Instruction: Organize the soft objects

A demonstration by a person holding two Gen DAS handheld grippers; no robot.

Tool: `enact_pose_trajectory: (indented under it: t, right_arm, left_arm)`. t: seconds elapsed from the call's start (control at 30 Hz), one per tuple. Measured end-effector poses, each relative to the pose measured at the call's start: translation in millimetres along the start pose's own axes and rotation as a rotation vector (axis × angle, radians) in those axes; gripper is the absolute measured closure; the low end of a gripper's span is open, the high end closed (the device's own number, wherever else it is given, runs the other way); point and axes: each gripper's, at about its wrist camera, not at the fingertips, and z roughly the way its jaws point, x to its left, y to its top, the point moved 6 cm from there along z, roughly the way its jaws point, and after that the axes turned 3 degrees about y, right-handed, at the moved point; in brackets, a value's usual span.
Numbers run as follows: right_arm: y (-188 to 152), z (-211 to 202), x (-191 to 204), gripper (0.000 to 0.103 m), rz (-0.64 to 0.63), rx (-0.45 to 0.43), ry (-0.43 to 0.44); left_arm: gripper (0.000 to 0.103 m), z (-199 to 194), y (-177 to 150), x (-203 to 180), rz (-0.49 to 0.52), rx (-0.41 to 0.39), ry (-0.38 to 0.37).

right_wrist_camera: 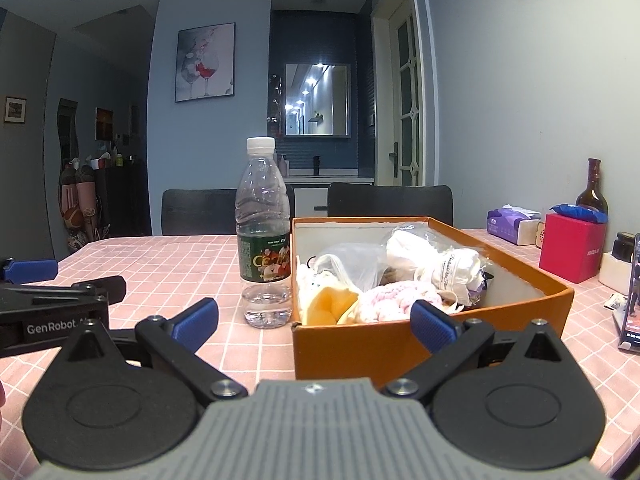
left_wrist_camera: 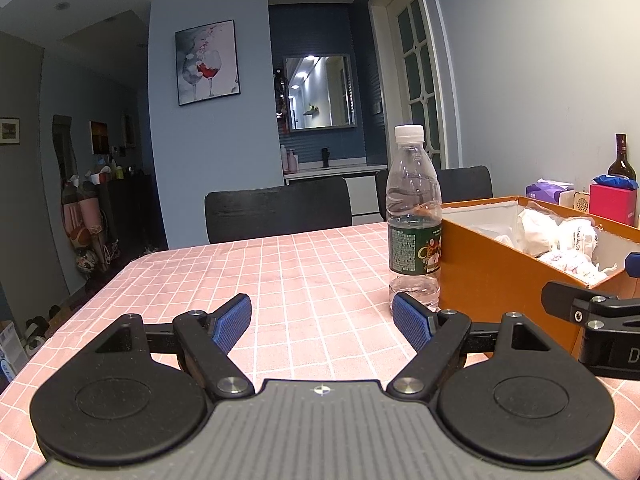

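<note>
An orange box (right_wrist_camera: 400,346) stands on the pink checked tablecloth (right_wrist_camera: 168,264). It holds several soft things: a pink knitted piece (right_wrist_camera: 394,300), a yellow cloth (right_wrist_camera: 328,306), white bundles (right_wrist_camera: 456,268) and a clear bag (right_wrist_camera: 352,262). My right gripper (right_wrist_camera: 316,322) is open and empty, just in front of the box's near wall. My left gripper (left_wrist_camera: 322,322) is open and empty over the cloth, left of the box (left_wrist_camera: 500,280). White bundles (left_wrist_camera: 560,236) show inside the box in the left wrist view.
A clear water bottle (right_wrist_camera: 264,236) stands upright against the box's left side; it also shows in the left wrist view (left_wrist_camera: 414,220). At the right are a purple tissue pack (right_wrist_camera: 512,226), a red box (right_wrist_camera: 570,246), a dark bottle (right_wrist_camera: 592,190) and a phone (right_wrist_camera: 630,308). Black chairs (left_wrist_camera: 280,208) stand behind.
</note>
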Motion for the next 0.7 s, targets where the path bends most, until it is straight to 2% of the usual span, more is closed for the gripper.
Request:
enact_pose_trajectory:
  t: [0.7]
  right_arm:
    - [1.3,3.3,2.4,0.003,-0.009,0.007,0.000]
  left_arm:
    - [0.009,0.0,1.8,0.3,0.005,-0.001,0.003]
